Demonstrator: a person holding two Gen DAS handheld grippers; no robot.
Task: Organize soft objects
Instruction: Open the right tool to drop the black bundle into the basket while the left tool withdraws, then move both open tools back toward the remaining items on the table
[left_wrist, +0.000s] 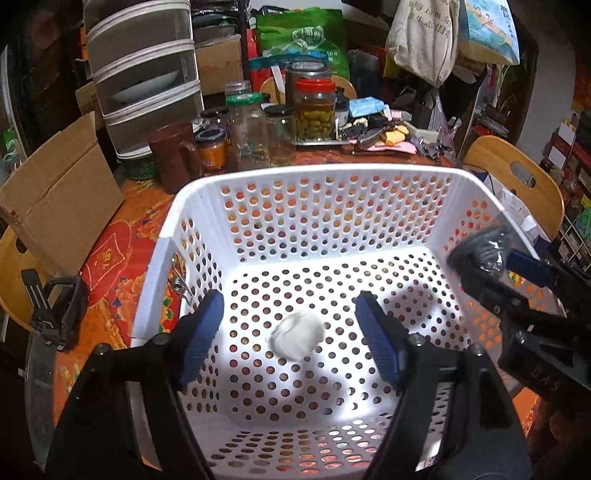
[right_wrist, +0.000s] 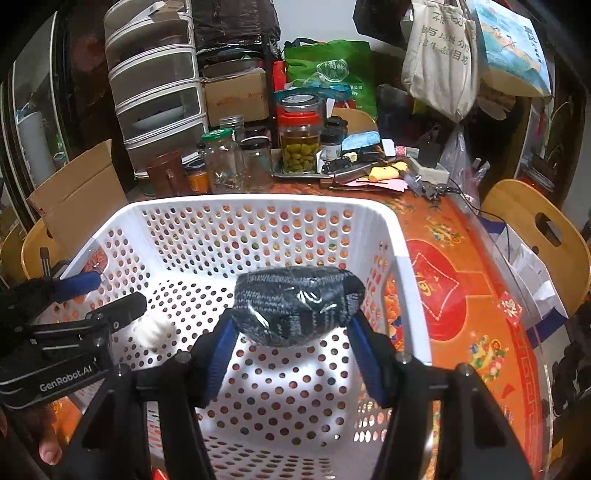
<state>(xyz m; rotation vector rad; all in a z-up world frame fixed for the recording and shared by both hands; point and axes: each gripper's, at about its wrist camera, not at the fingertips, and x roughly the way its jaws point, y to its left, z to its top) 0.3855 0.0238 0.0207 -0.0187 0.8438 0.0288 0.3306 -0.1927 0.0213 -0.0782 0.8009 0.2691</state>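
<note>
I have the left gripper (left_wrist: 291, 325) over the open top of the white perforated basket (left_wrist: 314, 177), its blue pads (left_wrist: 203, 332) spread wide with nothing between them. Below and between them a white sock ball (left_wrist: 297, 339) shows against the basket floor, blurred; I cannot tell whether it rests there or is in the air. From the right wrist view the same white ball (right_wrist: 153, 330) sits low at the left side of the basket (right_wrist: 258, 205), just past the left gripper's black finger.

My right gripper (right_wrist: 291, 332) has its jaws closed partway on a dark grey knitted sock roll (right_wrist: 295, 306), wrapped in what looks like clear film; the blue pads press it from both sides, and it hangs above the basket's interior, near the right wall. In the left wrist view that roll (left_wrist: 480, 254) appears at the basket's right rim.

The basket stands on a table with an orange-red patterned cloth (right_wrist: 461, 280). Behind it are glass jars, one filled with green olives (left_wrist: 314, 114), a brown plastic mug (left_wrist: 173, 158) and a cardboard box (left_wrist: 62, 199).
</note>
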